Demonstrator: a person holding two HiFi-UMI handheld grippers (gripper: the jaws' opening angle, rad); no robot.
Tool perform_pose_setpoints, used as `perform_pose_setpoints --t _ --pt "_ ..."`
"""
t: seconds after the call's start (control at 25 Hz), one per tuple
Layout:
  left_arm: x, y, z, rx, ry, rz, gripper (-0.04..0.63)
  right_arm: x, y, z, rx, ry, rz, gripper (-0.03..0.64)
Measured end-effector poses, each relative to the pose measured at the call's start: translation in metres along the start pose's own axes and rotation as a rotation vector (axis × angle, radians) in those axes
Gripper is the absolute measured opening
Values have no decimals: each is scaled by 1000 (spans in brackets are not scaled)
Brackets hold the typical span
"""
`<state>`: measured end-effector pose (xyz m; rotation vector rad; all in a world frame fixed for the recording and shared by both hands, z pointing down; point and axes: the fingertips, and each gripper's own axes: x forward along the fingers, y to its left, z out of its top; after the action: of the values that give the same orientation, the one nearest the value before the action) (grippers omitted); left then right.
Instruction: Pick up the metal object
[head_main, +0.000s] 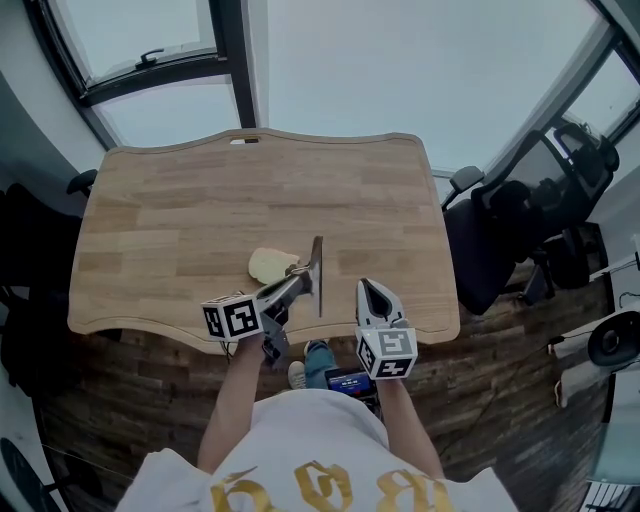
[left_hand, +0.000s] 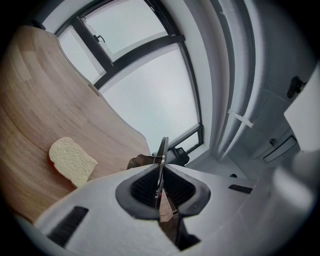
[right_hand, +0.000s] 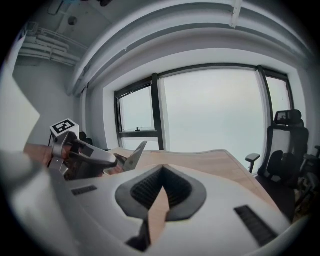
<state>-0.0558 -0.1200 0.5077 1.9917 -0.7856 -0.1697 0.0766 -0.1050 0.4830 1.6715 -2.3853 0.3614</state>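
Observation:
The metal object (head_main: 319, 275) is a long, thin, flat blade over the wooden table (head_main: 180, 220) near its front edge. My left gripper (head_main: 300, 280) is shut on it. In the left gripper view the blade (left_hand: 161, 165) stands edge-on between the jaws of the left gripper (left_hand: 160, 176). The right gripper view shows the blade's pointed end (right_hand: 135, 154) sticking out from the left gripper (right_hand: 107, 159). My right gripper (head_main: 366, 288) hovers just right of the blade, shut, with nothing in it. Its closed jaws fill the lower right gripper view (right_hand: 161, 187).
A slice of pale bread (head_main: 270, 264) lies on the table just left of the blade, and shows too in the left gripper view (left_hand: 72, 160). A black office chair (head_main: 520, 230) stands off the table's right side. Windows (head_main: 150, 60) lie beyond the far edge.

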Motion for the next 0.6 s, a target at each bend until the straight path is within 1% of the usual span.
perform_pose_setpoints --t 0.12,0.24,0.6 --pt "0 -8 1 7 -6 -17 41 -5 1 3 -6 -9 3 11" --pt "0 -8 0 18 -6 -11 41 -6 -1 2 -7 -9 1 11" --pt "5 -17 0 9 -4 -28 41 -14 -6 8 -17 -38 -5 11"
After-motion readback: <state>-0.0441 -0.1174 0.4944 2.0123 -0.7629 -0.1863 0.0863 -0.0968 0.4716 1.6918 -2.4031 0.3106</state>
